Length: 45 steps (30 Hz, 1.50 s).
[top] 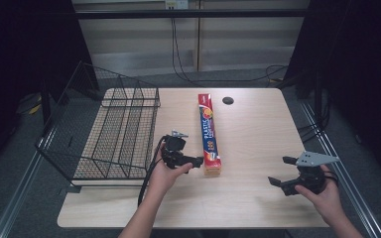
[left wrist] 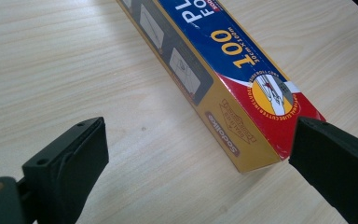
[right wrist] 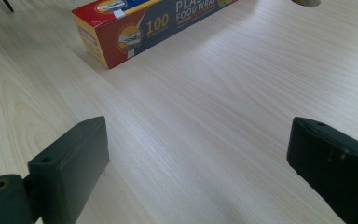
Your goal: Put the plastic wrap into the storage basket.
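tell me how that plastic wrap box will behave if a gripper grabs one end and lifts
The plastic wrap box is long and narrow, so held by one end it would probably droop or twist. Its flat cardboard sides shouldn't roll, but look glossy, perhaps slippery. Thin card may dent under the left gripper.

1. A table [top: 258,198] with a pale wood-grain top and rounded corners is seen standing on a grey floor.
2. A black wire basket [top: 114,134] is set on the table's left part, its open frame reaching past the left edge.
3. A long box of plastic food wrap [top: 209,134], printed in blue, red and yellow, is laid flat near the middle, running from the far edge toward the near side.
4. A small dark round hole [top: 228,100] is seen in the top near the far edge, just right of the box.
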Tool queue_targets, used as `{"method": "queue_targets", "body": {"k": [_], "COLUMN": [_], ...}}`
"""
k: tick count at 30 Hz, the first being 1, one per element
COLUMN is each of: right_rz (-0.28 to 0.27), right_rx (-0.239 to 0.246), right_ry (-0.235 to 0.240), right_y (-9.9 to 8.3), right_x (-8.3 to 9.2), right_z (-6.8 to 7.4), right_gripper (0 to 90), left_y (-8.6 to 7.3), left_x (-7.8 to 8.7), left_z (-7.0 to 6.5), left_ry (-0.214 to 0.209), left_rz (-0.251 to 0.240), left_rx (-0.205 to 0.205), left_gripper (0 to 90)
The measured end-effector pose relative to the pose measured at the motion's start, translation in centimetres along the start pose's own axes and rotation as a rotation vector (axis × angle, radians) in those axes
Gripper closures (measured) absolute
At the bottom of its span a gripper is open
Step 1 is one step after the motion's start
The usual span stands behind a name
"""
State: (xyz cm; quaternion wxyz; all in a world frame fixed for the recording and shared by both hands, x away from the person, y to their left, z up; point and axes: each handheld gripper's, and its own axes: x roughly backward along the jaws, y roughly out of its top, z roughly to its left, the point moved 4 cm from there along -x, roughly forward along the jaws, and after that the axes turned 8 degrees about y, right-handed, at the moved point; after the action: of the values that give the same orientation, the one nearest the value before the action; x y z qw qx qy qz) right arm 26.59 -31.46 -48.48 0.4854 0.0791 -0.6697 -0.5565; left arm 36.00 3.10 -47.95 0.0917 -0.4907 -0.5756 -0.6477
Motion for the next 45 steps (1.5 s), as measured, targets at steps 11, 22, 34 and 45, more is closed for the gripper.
{"method": "queue_targets", "body": {"k": [11, 22, 34, 45], "right_rz": [-0.002, 0.007, 0.001, 0.008], "right_rx": [-0.006, 0.013, 0.011, 0.021], "right_ry": [-0.001, 0.004, 0.005, 0.015], "right_y": [-0.1, -0.1, -0.1, -0.1], "right_x": [0.0, -0.3, -0.1, -0.2], "right_z": [0.0, 0.3, 0.2, 0.3], "right_gripper": [5.2, 5.1, 4.8, 4.8], "left_y": [0.7, 3.0, 5.0, 6.4], "left_x": [-0.3, -0.9, -2.2, -3.9], "left_z": [-0.1, -0.4, -0.6, -0.8], "left_ry": [-0.016, -0.019, 0.007, 0.002], "left_rz": [0.004, 0.021, 0.034, 0.067], "left_rx": [0.016, 0.03, 0.046, 0.062], "left_gripper": [4.2, 4.2, 4.2, 2.4]}}
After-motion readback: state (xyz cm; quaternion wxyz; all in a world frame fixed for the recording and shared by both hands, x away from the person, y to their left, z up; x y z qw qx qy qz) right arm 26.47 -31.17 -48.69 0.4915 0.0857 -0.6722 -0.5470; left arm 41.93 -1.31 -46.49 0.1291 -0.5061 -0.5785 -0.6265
